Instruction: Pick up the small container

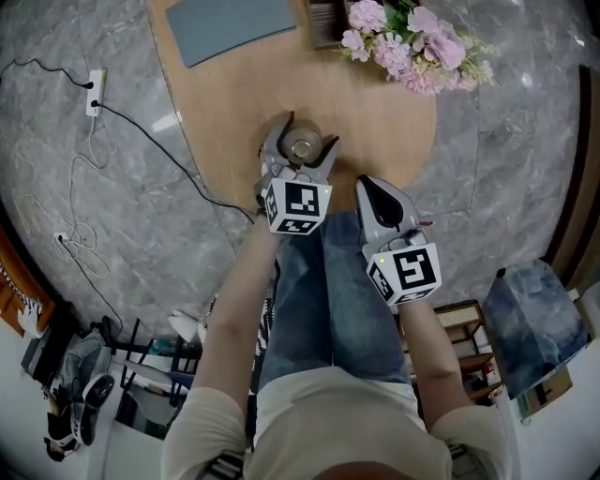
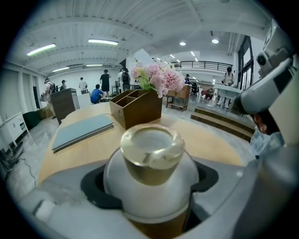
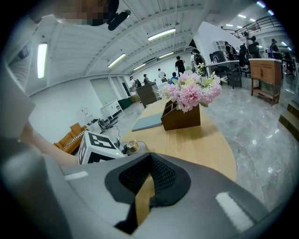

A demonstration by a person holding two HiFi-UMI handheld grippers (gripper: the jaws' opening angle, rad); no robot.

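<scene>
The small container (image 1: 302,147) has a white rounded body and a brass-coloured cap. It stands upright on the round wooden table (image 1: 375,112), close to the near edge. My left gripper (image 1: 305,137) is open, with one jaw on each side of the container. In the left gripper view the container (image 2: 152,161) fills the space between the dark pads (image 2: 96,189), and I cannot see them pressing on it. My right gripper (image 1: 368,185) is shut and holds nothing. It hangs just off the table's near edge, to the right of the left gripper.
A brown wooden box with pink flowers (image 1: 412,37) and a blue-grey folder (image 1: 230,28) lie at the table's far side. A power strip (image 1: 94,92) and its cables run over the marble floor on the left. The person's legs sit below the grippers.
</scene>
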